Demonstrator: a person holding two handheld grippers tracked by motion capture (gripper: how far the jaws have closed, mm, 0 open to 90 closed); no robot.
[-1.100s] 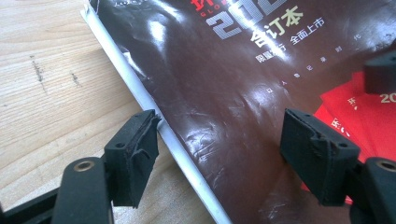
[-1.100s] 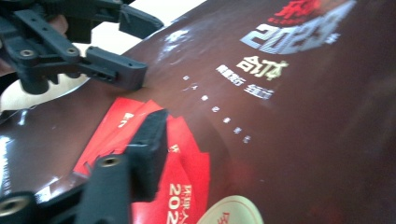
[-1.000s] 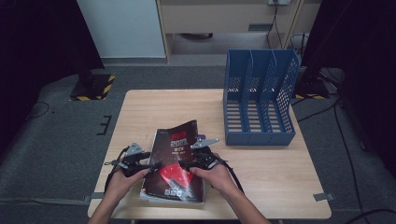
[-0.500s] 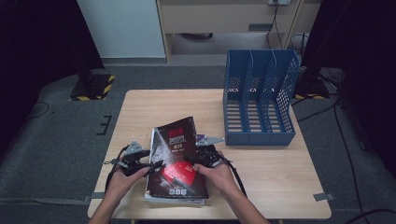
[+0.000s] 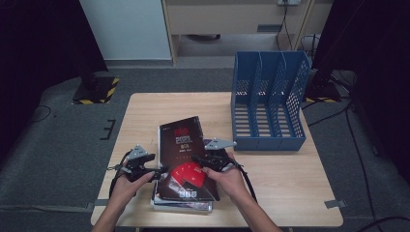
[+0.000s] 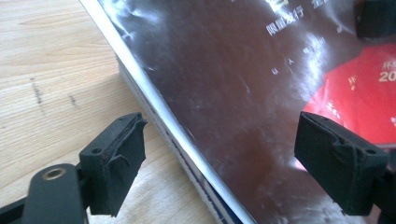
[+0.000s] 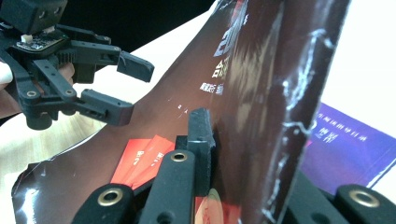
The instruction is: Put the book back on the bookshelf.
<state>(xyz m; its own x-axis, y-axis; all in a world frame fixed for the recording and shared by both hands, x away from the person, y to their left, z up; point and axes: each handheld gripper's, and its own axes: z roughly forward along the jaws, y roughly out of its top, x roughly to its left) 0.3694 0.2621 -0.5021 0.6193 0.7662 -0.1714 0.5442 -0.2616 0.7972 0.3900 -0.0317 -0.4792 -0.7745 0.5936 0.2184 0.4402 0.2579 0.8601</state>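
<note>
**Top magazine pinched at its right edge, left jaws let go**

The dark magazine (image 5: 186, 159) with the red patch on its cover lay on top of a small stack (image 5: 181, 203) at the near middle of the table (image 5: 145, 111). We saw its right edge now raised off the stack, where a second before the cover had lain flatter. Our right gripper (image 7: 205, 154) had just been closing and was clamped on that right edge, the glossy cover bending up between its pads. Our left gripper (image 6: 219, 163) had just been opening; its jaws stood apart astride the magazine's left edge, pressing on nothing. We judged the lift had passed to the right hand, likely toward the blue file rack (image 5: 268, 101) at the far right.

The right gripper's far pad was hidden behind the cover, and the titles below were mostly covered. The cover print was too small to read.
</note>
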